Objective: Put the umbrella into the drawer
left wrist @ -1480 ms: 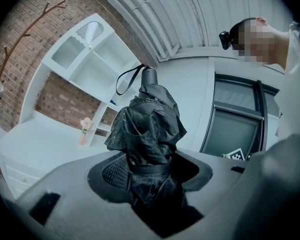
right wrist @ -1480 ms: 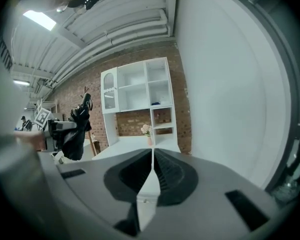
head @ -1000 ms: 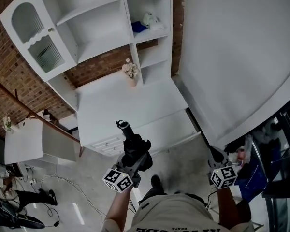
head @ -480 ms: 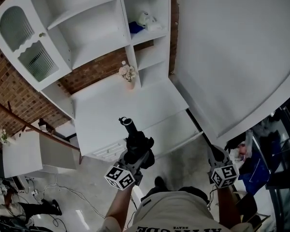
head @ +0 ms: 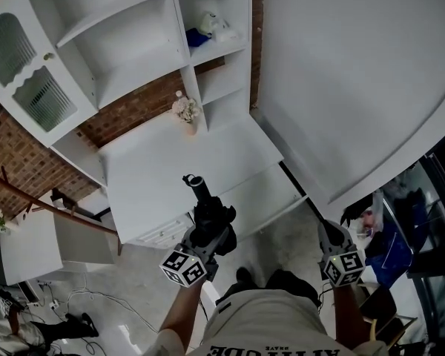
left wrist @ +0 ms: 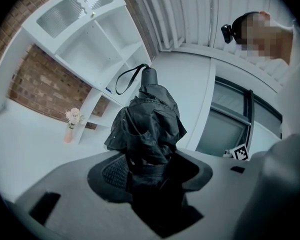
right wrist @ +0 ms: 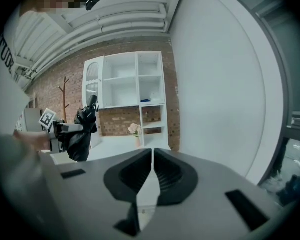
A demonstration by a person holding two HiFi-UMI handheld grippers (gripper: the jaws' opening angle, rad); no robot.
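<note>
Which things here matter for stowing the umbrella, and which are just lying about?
Job:
umbrella, clamped in the left gripper
cabinet drawers
right gripper, shut and empty

Lying about:
flower vase
white and blue shelf items

Pale short-sleeved T-shirt [head: 271,325], dark lettering [head: 271,351] at 6 o'clock; grey left gripper [left wrist: 150,170], right gripper [right wrist: 152,153], black ribbed pads [right wrist: 168,173], black-white marker cubes [head: 183,265].
</note>
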